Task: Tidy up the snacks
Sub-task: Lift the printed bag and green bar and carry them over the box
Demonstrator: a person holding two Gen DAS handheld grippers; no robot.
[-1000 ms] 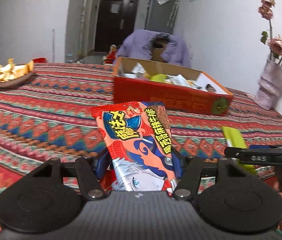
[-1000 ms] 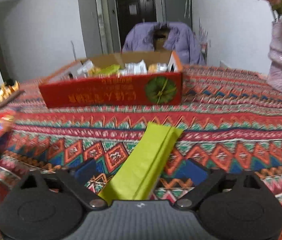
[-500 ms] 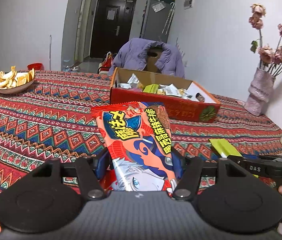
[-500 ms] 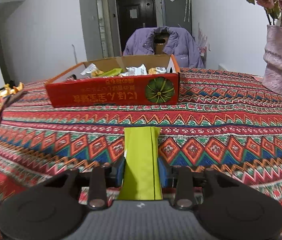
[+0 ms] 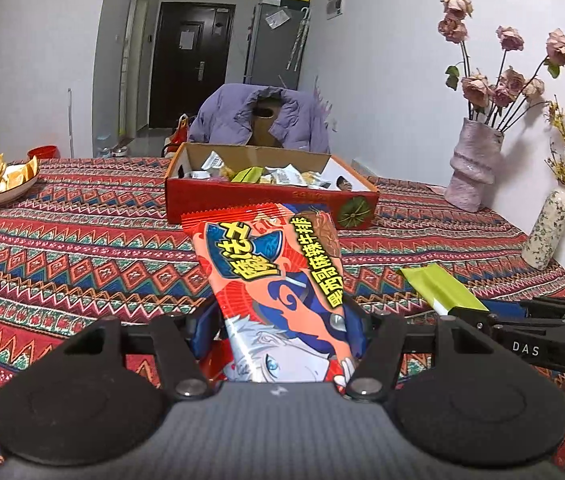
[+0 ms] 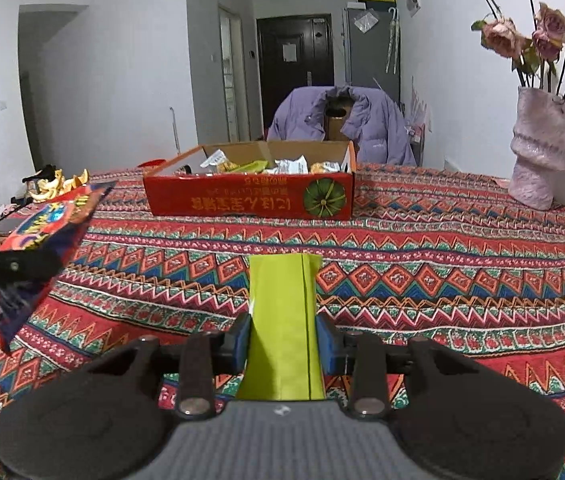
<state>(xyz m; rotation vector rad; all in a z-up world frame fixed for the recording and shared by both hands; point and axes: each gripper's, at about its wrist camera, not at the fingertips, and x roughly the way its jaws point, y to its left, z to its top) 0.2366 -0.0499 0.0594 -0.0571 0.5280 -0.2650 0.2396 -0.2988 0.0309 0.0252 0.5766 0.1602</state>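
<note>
My left gripper (image 5: 280,326) is shut on a red and blue snack packet (image 5: 278,280) with yellow lettering, held above the patterned tablecloth. My right gripper (image 6: 284,342) is shut on a lime-green snack packet (image 6: 282,312) that sticks out forward between the blue pads. Each held packet also shows in the other view: the green packet (image 5: 438,290) low at the right, the red packet (image 6: 38,240) at the left edge. Ahead stands an open red cardboard box (image 5: 266,196) (image 6: 250,198) with several wrapped snacks inside.
A bowl of orange peel (image 5: 0,184) sits at the far left. A pink vase with dried roses (image 5: 472,168) and a small speckled vase (image 5: 546,232) stand at the right by the wall. A chair with a purple jacket (image 6: 342,124) is behind the box.
The right gripper shut on the green packet and lifted it off the cloth. Both grippers with their packets rose and pulled back a little from the box.
</note>
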